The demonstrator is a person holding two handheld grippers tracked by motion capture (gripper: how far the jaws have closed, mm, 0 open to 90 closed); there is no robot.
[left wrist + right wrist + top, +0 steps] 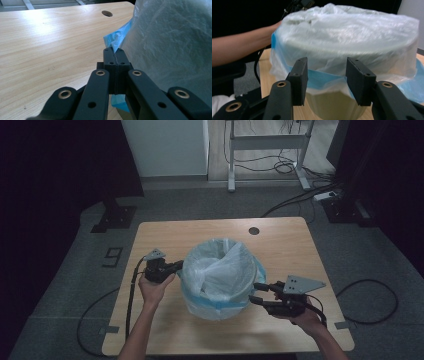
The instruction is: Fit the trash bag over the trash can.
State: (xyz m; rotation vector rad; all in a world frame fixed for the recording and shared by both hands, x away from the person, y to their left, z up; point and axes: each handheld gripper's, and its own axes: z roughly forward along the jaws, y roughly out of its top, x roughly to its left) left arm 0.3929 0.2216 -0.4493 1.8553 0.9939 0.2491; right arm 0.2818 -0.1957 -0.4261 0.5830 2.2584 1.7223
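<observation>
Over on the left, a hand (152,289) comes up from the bottom edge with the left tool (176,266) pressed against the near-left side of the bin (220,306). The left gripper view has the close look: its 2 jaws are clamped flat together on a fold of the blue band (117,37), the coloured hem of the bag (220,270), with the cloudy plastic bulging just to the right of the jaws. A cable (131,295) trails back from that tool along the forearm and off the near edge of the surface (165,235).

Centre now: the bin stands upright in the middle of the surface, a pale round tub lined with the thin white bag, which is pulled over the rim and hangs down the outside, while loose plastic crumples into the mouth. Beyond it, a small round hole (254,230) sits near the far edge of the surface.

On the right, the right tool (256,292) is held beside the bin's near-right side, its grey plate (302,284) on top. In the right gripper view its jaws stand wide apart, gripping nothing, framing the blue band (324,78) where it circles the tub below the rim. Behind the bin there, the forearm (239,47) of the other hand stretches in from the left.
</observation>
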